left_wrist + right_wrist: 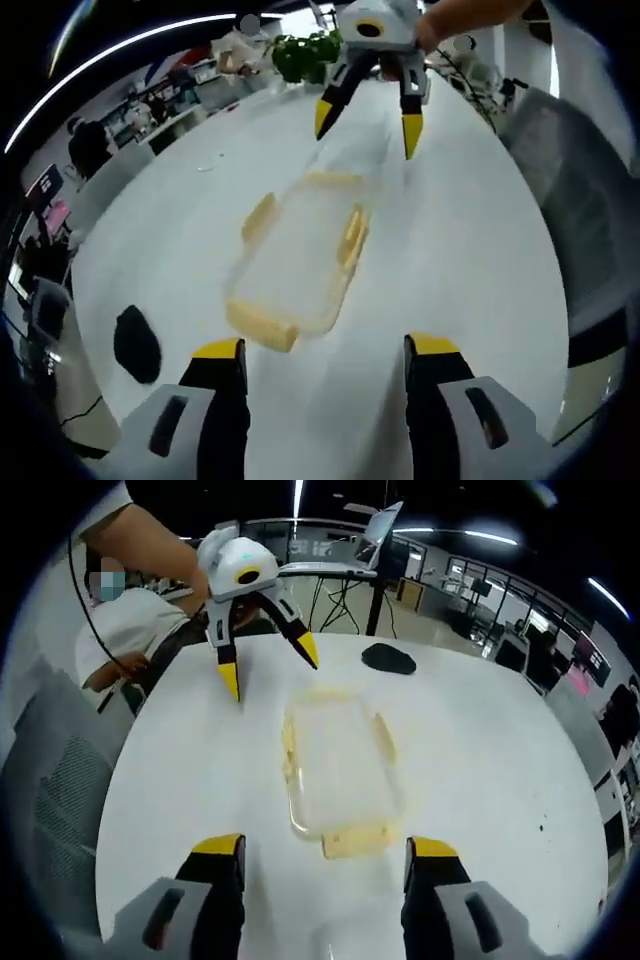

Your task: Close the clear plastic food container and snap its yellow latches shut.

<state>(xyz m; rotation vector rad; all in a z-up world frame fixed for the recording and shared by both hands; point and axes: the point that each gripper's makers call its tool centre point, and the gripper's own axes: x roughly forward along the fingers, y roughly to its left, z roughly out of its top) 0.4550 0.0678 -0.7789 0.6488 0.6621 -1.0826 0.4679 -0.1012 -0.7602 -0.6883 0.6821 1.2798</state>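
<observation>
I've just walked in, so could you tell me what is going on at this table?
A person holds a gripper in each hand over a white table. Between them lies a clear plastic food container with yellow latches. The left gripper and right gripper both hang open, touching nothing. A black object lies nearby.

In the right gripper view, the clear plastic food container lies on the white table with its yellow latches around the rim, just in front of the right gripper, whose jaws stand apart. Beyond the container the left gripper hangs above the table with its yellow tips spread wide. A black object lies near the far edge.
</observation>
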